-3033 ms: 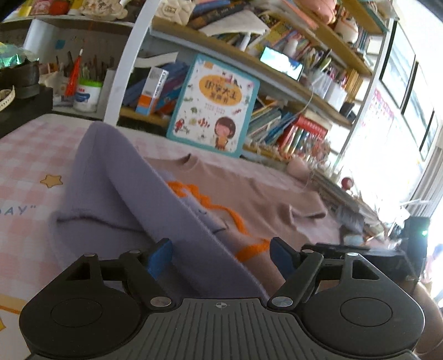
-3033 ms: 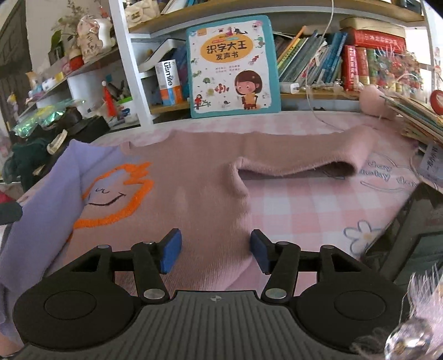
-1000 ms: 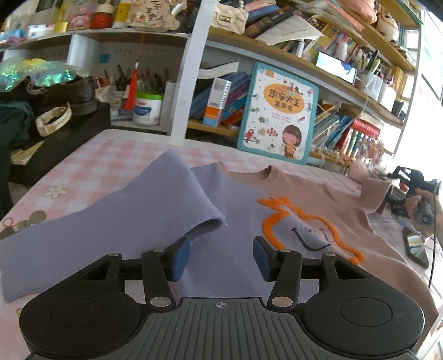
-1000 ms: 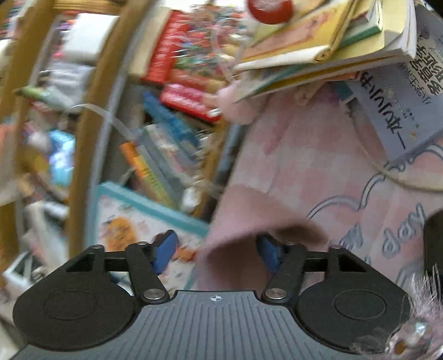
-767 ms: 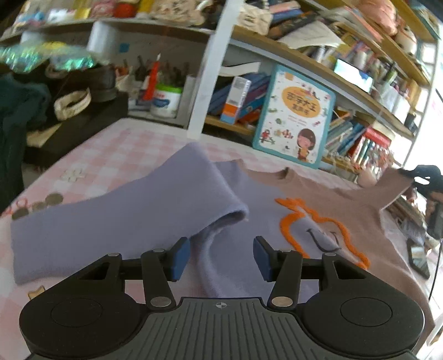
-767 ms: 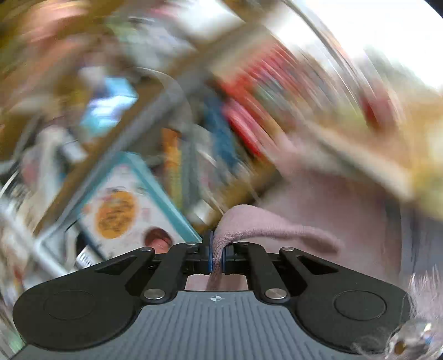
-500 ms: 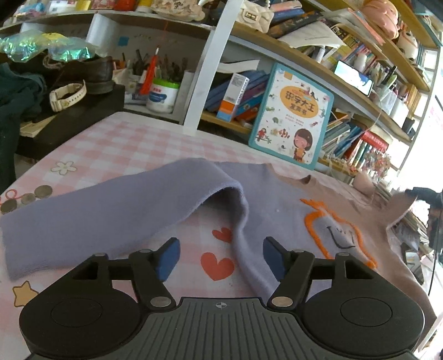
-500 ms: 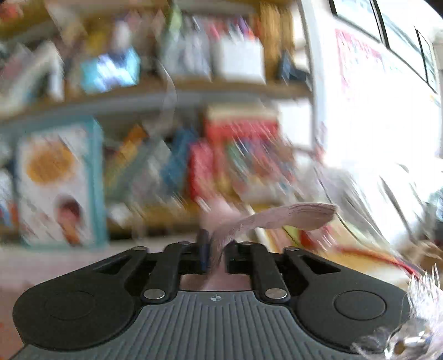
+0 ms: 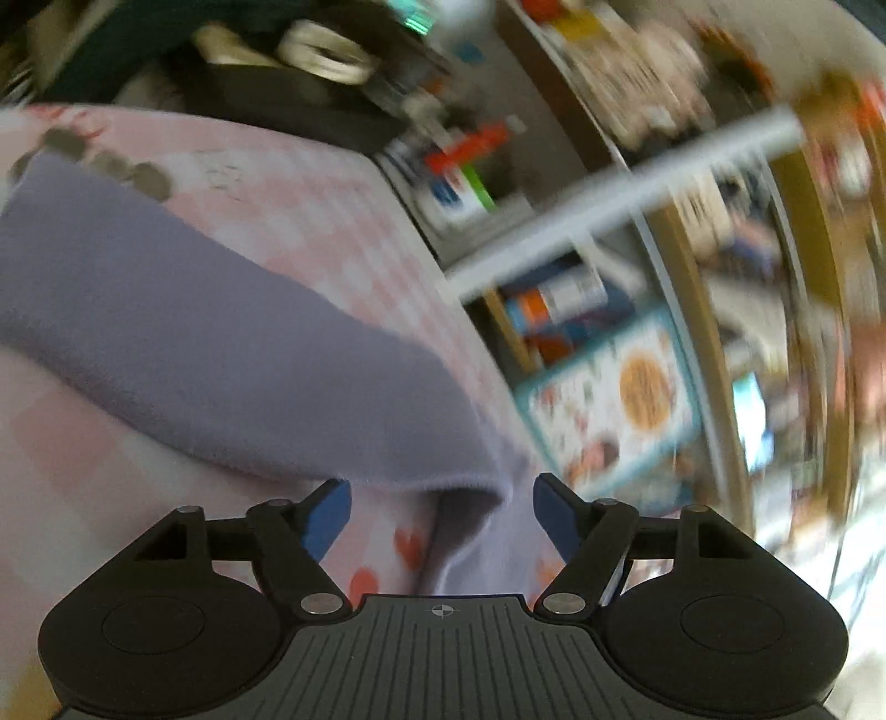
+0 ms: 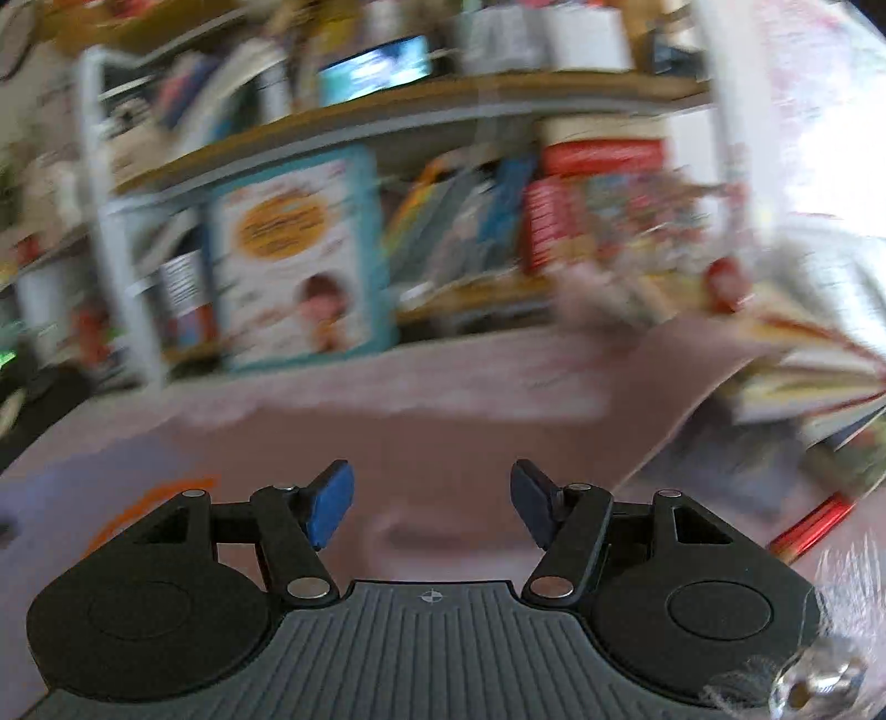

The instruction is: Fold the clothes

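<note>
sweater point(image 9: 232, 354) fold lies, seemingly, just ahead of the wide-open, empty left claw point(image 9: 440, 507); right claw point(image 10: 432, 498) likewise agape.

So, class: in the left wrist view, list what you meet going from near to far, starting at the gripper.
left gripper, open → purple sleeve → pink checked tablecloth → black box → white band lying on top.
</note>
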Action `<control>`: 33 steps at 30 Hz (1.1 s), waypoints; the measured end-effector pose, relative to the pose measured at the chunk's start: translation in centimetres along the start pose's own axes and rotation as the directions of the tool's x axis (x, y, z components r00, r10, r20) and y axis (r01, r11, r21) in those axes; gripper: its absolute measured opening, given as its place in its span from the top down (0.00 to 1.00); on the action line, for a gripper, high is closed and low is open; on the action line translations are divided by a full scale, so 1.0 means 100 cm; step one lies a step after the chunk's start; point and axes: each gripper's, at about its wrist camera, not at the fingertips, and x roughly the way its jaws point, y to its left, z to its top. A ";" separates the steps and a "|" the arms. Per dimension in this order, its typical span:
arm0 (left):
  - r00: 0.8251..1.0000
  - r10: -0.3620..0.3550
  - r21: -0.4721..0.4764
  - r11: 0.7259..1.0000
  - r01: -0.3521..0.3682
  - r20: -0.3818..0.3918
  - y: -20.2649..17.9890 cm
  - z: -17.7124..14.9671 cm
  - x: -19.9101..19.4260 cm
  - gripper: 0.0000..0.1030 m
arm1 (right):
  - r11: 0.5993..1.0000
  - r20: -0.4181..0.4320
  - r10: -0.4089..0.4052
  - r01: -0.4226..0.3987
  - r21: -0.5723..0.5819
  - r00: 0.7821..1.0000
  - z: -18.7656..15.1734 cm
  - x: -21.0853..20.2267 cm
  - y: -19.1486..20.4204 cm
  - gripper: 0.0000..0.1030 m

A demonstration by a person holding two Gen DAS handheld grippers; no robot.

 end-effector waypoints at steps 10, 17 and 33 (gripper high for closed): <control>0.994 0.039 -0.360 0.933 0.001 0.102 0.003 -0.019 0.013 0.28 | 0.986 -0.072 0.056 -0.066 -0.151 0.996 -0.034 -0.003 0.056 0.42; 0.968 0.122 -0.454 0.891 -0.010 0.219 0.012 -0.010 0.009 0.37 | 0.960 -0.115 0.053 -0.082 -0.268 0.992 -0.047 0.001 0.078 0.44; 0.897 0.235 -0.466 0.884 -0.037 0.375 0.033 0.002 -0.019 0.90 | 0.952 -0.143 0.062 -0.102 -0.288 0.988 -0.061 0.008 0.075 0.53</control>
